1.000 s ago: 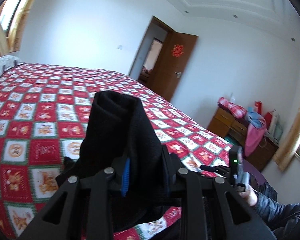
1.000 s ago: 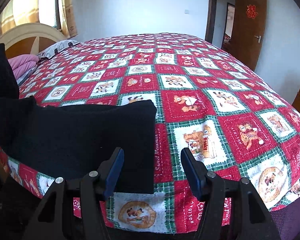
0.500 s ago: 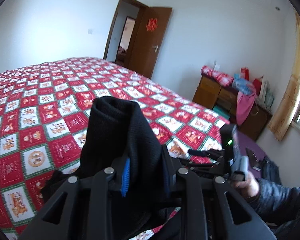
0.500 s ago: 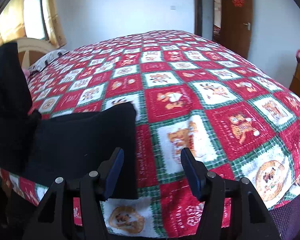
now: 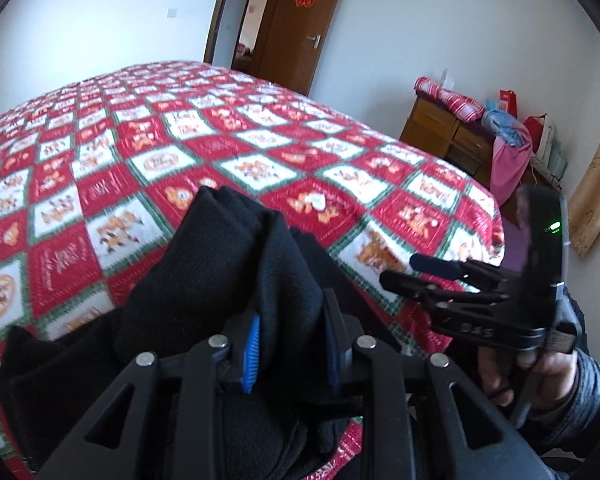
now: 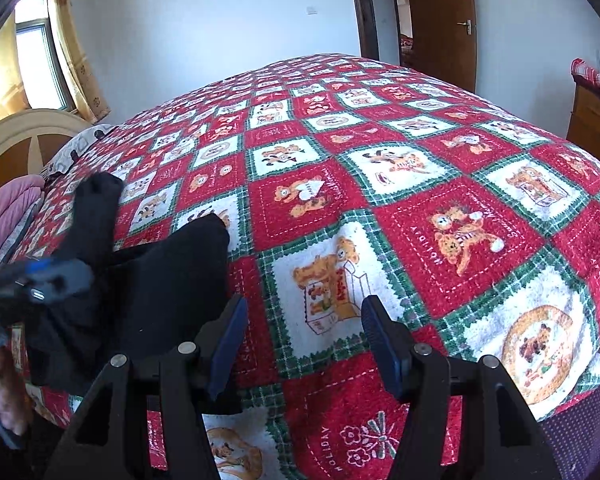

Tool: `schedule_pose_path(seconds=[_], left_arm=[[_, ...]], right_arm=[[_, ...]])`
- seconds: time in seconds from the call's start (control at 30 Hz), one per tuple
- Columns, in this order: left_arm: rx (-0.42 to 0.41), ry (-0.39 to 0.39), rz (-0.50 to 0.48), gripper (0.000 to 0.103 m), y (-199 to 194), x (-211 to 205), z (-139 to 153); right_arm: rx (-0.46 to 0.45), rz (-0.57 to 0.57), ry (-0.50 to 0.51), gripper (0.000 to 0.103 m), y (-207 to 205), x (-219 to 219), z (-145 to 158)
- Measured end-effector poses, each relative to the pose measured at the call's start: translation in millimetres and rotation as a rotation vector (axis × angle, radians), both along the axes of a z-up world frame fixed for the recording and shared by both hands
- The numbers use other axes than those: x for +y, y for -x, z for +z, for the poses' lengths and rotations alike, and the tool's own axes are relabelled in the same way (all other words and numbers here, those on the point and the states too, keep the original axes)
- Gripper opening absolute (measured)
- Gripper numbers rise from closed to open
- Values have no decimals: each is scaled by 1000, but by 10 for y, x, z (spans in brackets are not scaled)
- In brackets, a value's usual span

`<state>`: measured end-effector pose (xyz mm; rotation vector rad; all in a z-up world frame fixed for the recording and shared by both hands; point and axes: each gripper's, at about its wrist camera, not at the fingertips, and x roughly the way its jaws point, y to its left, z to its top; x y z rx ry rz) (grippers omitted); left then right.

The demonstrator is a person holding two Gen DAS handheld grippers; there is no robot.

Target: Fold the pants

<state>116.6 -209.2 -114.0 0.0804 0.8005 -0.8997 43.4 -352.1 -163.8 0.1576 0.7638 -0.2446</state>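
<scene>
Standing at the near edge of the bed [image 6: 380, 128], an onlooker sees one relation govern the coming move: the black pants [image 6: 168, 280] lie toward nine o'clock from the right gripper [image 6: 304, 336], with their flat part resting on the quilt at the bed's near left corner.

Left gripper [image 5: 290, 344]: clenched on a raised bundle of the pants. Both blue-padded fingers [image 5: 252, 354] press dark fabric from either side. The gripped bundle stands up at twelve o'clock from the jaws, its top a rounded fold, and the rest of the cloth trails down toward seven o'clock onto the quilt.

Right gripper: released, jaws apart, nothing between them. Only the patterned quilt shows through the gap. The nearest pants edge sits just beside its left finger, at about ten o'clock, apart from the pad as far as the view shows.

Long axis: in the right wrist view the flat part appears to run roughly from eight o'clock toward one o'clock, ending in a blunt corner. Its exact extent is hidden where it passes under the lifted bundle.

Nearer hand: the left hand already carries the cloth. The right hand [image 5: 540, 372] is near but idle. In judgement, the step in hand is bringing the lifted end across the flat part. The right gripper would need to shift toward nine o'clock to reach any free edge.
</scene>
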Motion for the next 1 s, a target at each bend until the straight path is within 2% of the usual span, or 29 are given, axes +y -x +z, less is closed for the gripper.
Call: schedule_pose_path(seconds=[0.23,0.3,0.37,0.47,0.53,0.6,0.67,0.83,0.9,1.0], left_arm=[[-31,-27,7,30,66,-175,-190],[-43,-24,14,33,92,-207,-197],[-49,12,-6,32,168,-206,-134],[-123,53,-8,56,347,-109,35],[-202,90,-3,73,507,64,167],[-270,87,49,79,595,284,228],[-308,73,125,81,606,538,207],[-331,-12,393,91,444,1129,-38],[-276,-24,479,91,325,1346,-169],[-186,19,538,91,205,1574,-325]], right_arm=[[-74,34,-65,61,33,-12,53],[-86,34,-68,61,30,-5,61],[-94,34,-76,61,34,-15,58],[-111,30,-93,61,53,-42,62],[-129,24,-110,61,77,-73,79],[-143,24,-133,61,98,-86,97],[-157,42,-163,61,102,-61,129],[-159,182,-177,64,8,329,195],[-143,221,-145,65,-38,516,182],[-106,247,-84,65,-137,768,124]])
